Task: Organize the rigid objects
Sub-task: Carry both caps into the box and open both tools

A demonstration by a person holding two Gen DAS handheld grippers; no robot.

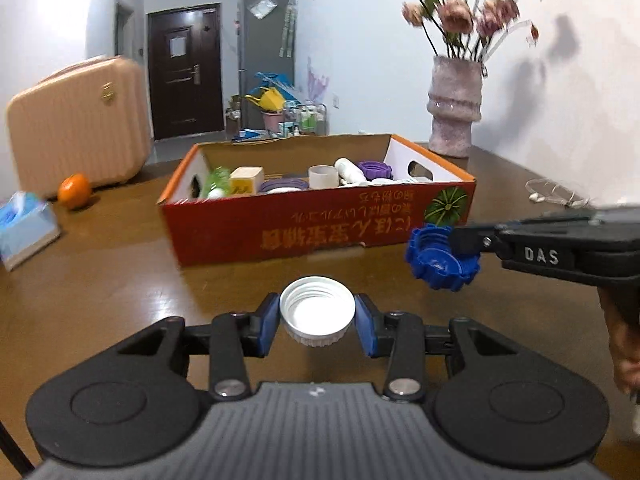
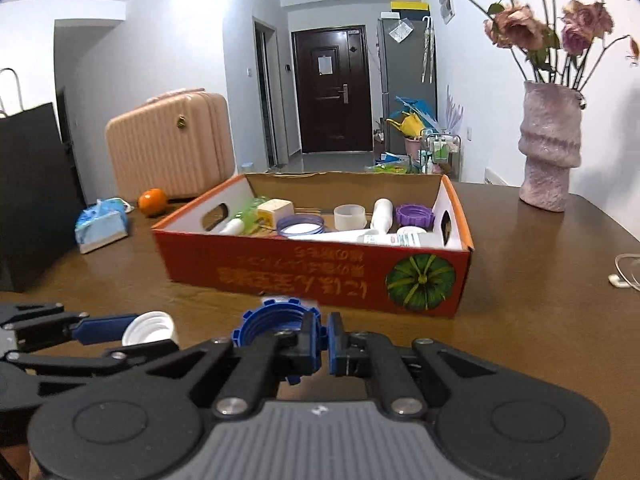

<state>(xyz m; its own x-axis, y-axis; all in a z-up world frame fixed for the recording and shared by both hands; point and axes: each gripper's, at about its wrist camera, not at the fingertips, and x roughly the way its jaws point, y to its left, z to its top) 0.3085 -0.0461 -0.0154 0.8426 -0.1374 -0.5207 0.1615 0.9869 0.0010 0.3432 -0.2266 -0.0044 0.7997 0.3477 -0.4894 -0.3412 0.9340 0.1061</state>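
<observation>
At the desk's left edge lay a blue tissue pack (image 1: 24, 228), with an orange (image 1: 74, 190) just beyond it and a pink suitcase (image 1: 80, 124) standing behind both. Toward the middle of the desk (image 1: 120, 272) sat an open red cardboard box (image 1: 312, 228), printed with a green pumpkin at its near right corner; inside it were a green bottle, a yellow-labelled cube, a purple-rimmed lid, a white ring, a white bottle and a purple notched cap (image 1: 374, 170). In front of the box's near wall, above the desk, the left gripper (image 1: 317, 320) had its blue-padded fingers clamped on the sides of a white screw cap (image 1: 317, 312), the cap's open threaded side facing up. To its right, the right gripper (image 2: 325, 344) had its fingers together on the rim of a blue notched cap (image 2: 272, 324), pinching its wall; in the left wrist view that cap hung off the desk near the box's near right corner. A textured pink vase (image 1: 454, 108) of dried roses stood near the desk's far right edge, and a white earphone cable (image 1: 556, 196) lay at the right edge.
</observation>
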